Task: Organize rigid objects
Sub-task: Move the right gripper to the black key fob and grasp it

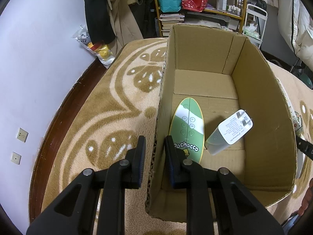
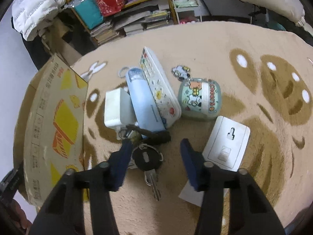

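1. Beige carpet [image 2: 205,45] with brown swirls covered the floor, and cluttered shelves [image 2: 137,9] stood at the far side.
2. The left gripper [image 1: 155,146] straddled the left wall of the cardboard box [image 1: 203,47], one finger outside and one inside, seemingly clenched on it to steady it.
3. Inside the box lay a green oval board [image 1: 187,125] and a white charger [image 1: 228,133].
4. The right gripper [image 2: 154,146] was spread wide, holding nothing, poised over the key bunch [image 2: 147,158].
5. Judged step: grasping the keys; closing across the black key head should work better than across the thin blade.
6. Just beyond lay a blue case [image 2: 142,99], a white adapter [image 2: 115,107], a remote [image 2: 158,84], a round tin [image 2: 199,99] and, to the right, a white wall plate [image 2: 227,141].
7. Room looked tight on the far side; near carpet was open, and the box wall stood close on the left.
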`<state>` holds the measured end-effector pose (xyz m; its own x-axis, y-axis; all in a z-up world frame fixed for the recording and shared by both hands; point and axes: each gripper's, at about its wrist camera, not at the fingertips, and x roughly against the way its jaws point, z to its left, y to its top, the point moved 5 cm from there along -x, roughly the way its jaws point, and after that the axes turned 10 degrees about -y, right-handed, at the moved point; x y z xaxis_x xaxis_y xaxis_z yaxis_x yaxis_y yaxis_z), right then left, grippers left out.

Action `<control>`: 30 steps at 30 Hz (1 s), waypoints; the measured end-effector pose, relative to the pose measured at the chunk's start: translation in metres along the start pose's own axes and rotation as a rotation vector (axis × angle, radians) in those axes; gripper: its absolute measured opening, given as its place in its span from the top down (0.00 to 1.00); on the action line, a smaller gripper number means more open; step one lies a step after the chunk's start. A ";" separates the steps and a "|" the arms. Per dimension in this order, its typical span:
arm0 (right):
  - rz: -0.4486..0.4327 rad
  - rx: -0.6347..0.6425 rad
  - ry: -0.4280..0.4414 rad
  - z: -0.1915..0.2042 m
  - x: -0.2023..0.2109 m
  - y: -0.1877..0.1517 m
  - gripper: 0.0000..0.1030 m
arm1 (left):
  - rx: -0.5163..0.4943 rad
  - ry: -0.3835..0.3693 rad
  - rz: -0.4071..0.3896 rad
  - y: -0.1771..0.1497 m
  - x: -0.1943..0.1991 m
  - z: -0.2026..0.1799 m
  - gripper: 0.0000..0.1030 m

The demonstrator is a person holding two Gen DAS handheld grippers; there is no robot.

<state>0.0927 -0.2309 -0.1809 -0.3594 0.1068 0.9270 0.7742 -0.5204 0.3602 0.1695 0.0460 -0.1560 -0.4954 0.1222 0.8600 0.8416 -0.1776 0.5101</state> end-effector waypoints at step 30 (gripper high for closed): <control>-0.139 0.050 0.016 0.020 0.029 0.013 0.67 | 0.001 -0.001 0.000 0.000 0.000 0.000 0.81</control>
<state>0.1029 -0.2179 -0.1474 -0.4729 0.1611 0.8663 0.7414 -0.4585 0.4900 0.1696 0.0464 -0.1561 -0.4951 0.1231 0.8601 0.8419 -0.1768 0.5099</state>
